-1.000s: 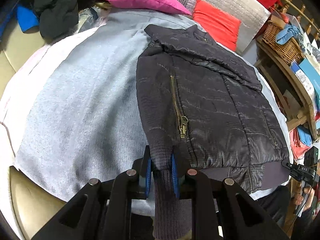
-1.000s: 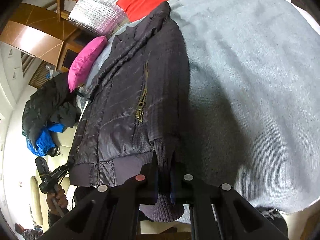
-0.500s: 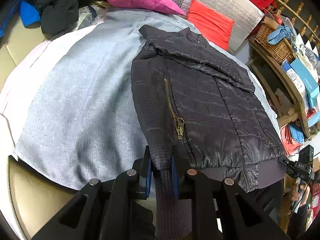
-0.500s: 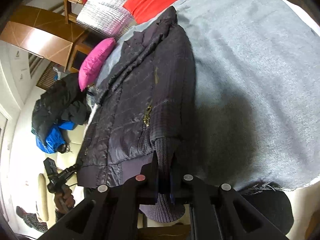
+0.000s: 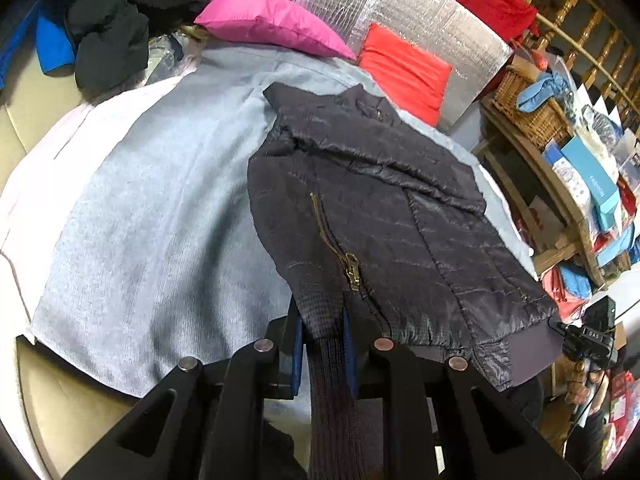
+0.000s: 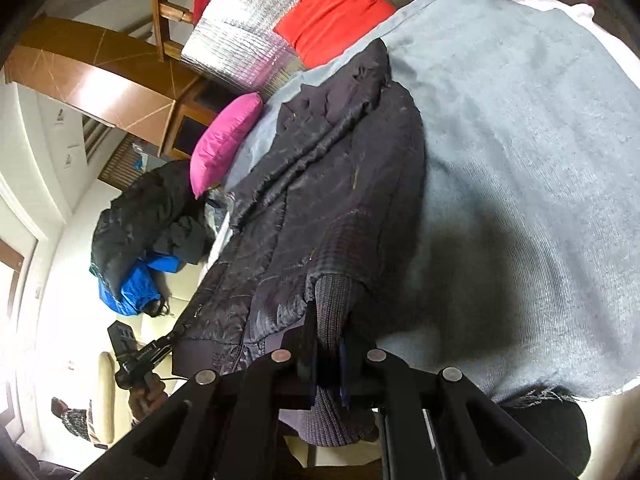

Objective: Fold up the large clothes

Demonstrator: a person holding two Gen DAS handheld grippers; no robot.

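Note:
A dark quilted jacket point(image 5: 400, 216) with a brass zipper lies spread on a grey blanket point(image 5: 140, 200); in the right wrist view the jacket point(image 6: 320, 184) runs away from me. My left gripper point(image 5: 320, 316) is shut on the ribbed knit at one near corner, and the cloth hangs down between its blue pads. My right gripper point(image 6: 329, 328) is shut on the ribbed knit at the other near corner. Each view shows the other gripper in a hand at the far end of the hem: the right gripper point(image 5: 588, 336) and the left gripper point(image 6: 136, 356).
A pink pillow point(image 5: 272, 20), a red cushion point(image 5: 404, 68) and a silver foil mat point(image 5: 420, 12) lie at the blanket's far end. Dark and blue clothes point(image 5: 100, 32) are piled at the far left. A wooden shelf point(image 5: 532, 168) with a basket and boxes stands on the right.
Both grippers have risen and tipped up, still holding the ribbed corners. The jacket's near edge has lifted with them and more of the room's far side shows.

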